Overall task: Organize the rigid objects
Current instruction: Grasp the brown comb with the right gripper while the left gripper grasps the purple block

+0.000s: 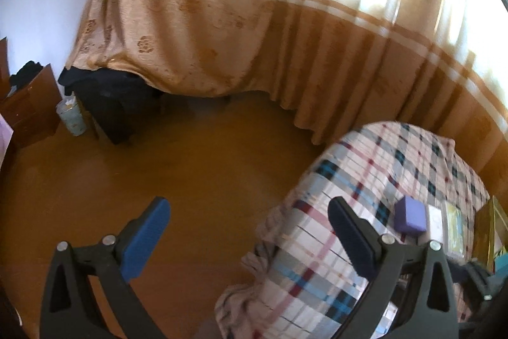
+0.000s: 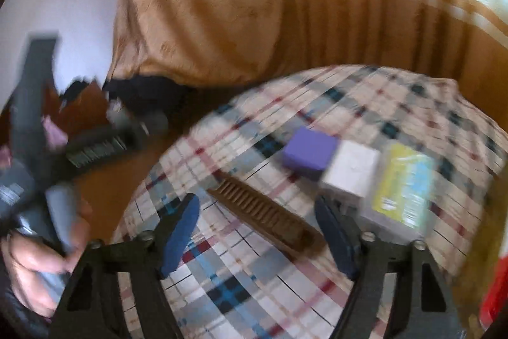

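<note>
Right wrist view: the right gripper (image 2: 254,231) hangs with jaws apart and nothing between the pads, over the plaid table cover (image 2: 241,291). Just beyond its tips lies the brown comb (image 2: 266,216), long axis slanting from upper left to lower right, crossing the gap. Farther back sit a purple box (image 2: 309,153), a white box (image 2: 350,170) and a yellow packet (image 2: 403,189), side by side. The left gripper (image 1: 250,231), also released, points mostly at the floor, so the right is nearer.

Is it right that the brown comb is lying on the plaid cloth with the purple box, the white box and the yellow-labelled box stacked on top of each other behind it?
Not stacked. The right wrist view shows the purple box, white box and yellow-labelled box side by side in a row on the plaid cloth, behind the brown comb.
</note>
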`<state>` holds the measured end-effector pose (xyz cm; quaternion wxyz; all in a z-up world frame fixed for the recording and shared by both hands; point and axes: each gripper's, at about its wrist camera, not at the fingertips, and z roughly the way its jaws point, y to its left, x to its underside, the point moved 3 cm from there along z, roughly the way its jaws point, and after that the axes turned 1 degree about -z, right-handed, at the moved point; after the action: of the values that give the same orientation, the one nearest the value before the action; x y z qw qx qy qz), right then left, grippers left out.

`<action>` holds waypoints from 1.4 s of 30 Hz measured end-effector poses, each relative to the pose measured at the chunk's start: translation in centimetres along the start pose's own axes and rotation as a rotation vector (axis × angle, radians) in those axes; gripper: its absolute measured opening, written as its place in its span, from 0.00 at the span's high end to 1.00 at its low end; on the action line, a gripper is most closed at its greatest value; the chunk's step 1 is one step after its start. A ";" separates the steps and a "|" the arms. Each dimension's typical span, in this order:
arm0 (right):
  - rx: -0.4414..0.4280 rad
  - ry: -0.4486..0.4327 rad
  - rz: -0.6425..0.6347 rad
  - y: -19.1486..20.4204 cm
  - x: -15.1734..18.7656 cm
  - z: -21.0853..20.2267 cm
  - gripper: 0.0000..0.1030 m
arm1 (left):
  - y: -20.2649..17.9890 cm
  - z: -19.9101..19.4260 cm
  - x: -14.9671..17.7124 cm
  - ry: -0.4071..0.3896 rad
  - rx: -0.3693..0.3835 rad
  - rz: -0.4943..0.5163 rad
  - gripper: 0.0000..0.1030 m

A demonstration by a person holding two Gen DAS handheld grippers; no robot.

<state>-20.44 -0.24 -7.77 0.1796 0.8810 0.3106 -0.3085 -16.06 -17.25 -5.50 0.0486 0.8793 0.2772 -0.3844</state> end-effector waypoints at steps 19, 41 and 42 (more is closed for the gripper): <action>-0.005 -0.061 0.298 -4.4 5.5 -6.3 0.73 | -6.9 -1.1 1.7 0.024 0.154 0.280 0.02; 0.015 -0.039 0.343 -4.6 8.0 -6.1 0.73 | -18.7 3.0 3.5 0.040 0.462 1.136 0.17; 0.010 -0.042 0.349 -4.7 8.0 -6.2 0.73 | -18.7 3.1 3.3 0.037 0.499 1.125 0.21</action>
<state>-15.91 9.90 -9.02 0.2324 0.9158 0.1475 -0.2923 -26.06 -0.93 -7.59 0.0316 0.8822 -0.3268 -0.3376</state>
